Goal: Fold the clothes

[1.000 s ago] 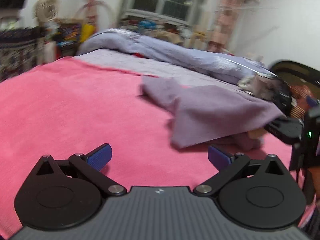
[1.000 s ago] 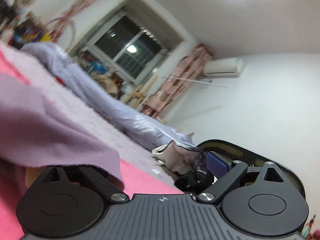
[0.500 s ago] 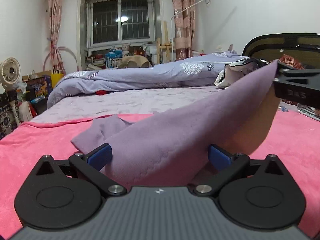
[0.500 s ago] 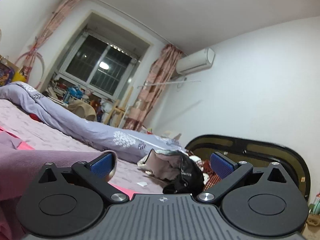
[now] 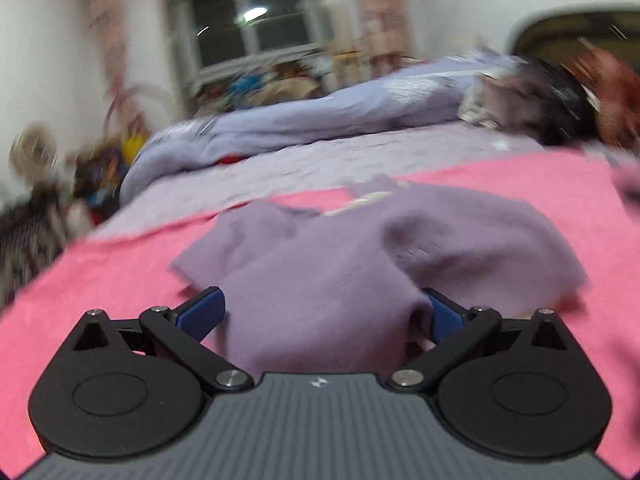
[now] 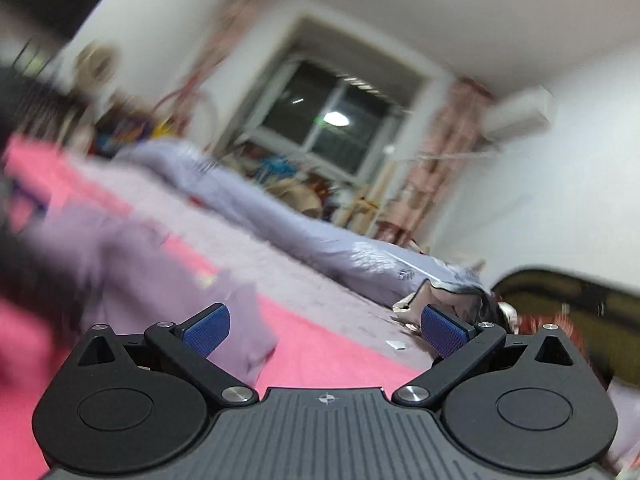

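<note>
Purple garment (image 5: pixel 360 248) is lying crumpled on the pink blanket (image 5: pixel 100 280), which is covering the near part of the bed. In the left wrist view I am seeing the garment's near edge bunching up between the spread fingers of the left gripper (image 5: pixel 322 314); the blue pads (image 5: pixel 202 312) are standing wide apart, with cloth sitting against the right-hand pad but not being pinched. I am reading the left gripper as fully spread and clamping nothing.

In the right wrist view the right gripper (image 6: pixel 324 330) is likewise standing wide apart, with nothing between its pads. The garment (image 6: pixel 132 256) is appearing here to the left of that gripper and behind its left finger, heavily blurred. Whether it is touching that finger I cannot tell.

Beyond the blanket, a lilac duvet (image 5: pixel 320 116) is lying bunched across the far side of the bed. Both views are showing motion blur.
</note>
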A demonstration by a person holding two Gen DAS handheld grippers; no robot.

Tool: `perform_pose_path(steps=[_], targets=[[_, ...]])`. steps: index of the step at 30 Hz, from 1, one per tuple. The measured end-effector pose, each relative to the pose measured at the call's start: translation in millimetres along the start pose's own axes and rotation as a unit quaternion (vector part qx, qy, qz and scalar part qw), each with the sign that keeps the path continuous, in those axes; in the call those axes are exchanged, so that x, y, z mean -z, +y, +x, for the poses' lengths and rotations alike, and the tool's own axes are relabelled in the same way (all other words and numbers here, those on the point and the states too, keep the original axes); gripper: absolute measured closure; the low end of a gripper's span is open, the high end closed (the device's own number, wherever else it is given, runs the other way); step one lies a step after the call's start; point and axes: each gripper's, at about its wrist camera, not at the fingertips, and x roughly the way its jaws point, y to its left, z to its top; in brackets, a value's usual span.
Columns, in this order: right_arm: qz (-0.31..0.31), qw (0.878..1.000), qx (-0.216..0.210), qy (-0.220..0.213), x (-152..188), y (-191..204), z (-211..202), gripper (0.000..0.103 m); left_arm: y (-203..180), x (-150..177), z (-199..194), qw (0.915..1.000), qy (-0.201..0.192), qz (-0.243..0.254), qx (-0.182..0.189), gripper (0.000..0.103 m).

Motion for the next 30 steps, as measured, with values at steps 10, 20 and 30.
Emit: perform_pose_path(steps=[10, 20, 30], targets=[[-0.073, 0.996, -0.052, 0.018, 7.4, 31.8, 4.7, 0.0, 68.3, -19.1, -13.2, 0.9974, -0.033, -0.046, -0.044, 0.001], [-0.05, 0.994, -0.039, 0.092, 23.9, 15.5, 30.7, 0.03, 23.9, 43.9, -51.4, 0.9926, 0.0, 0.121, 0.01, 0.0], [-0.026, 0.996, -0.054, 0.062, 4.1, 17.3, 30.4, 0.022, 50.8, 21.4, -12.3, 0.998, -0.001, 0.018, -0.06, 0.02]])
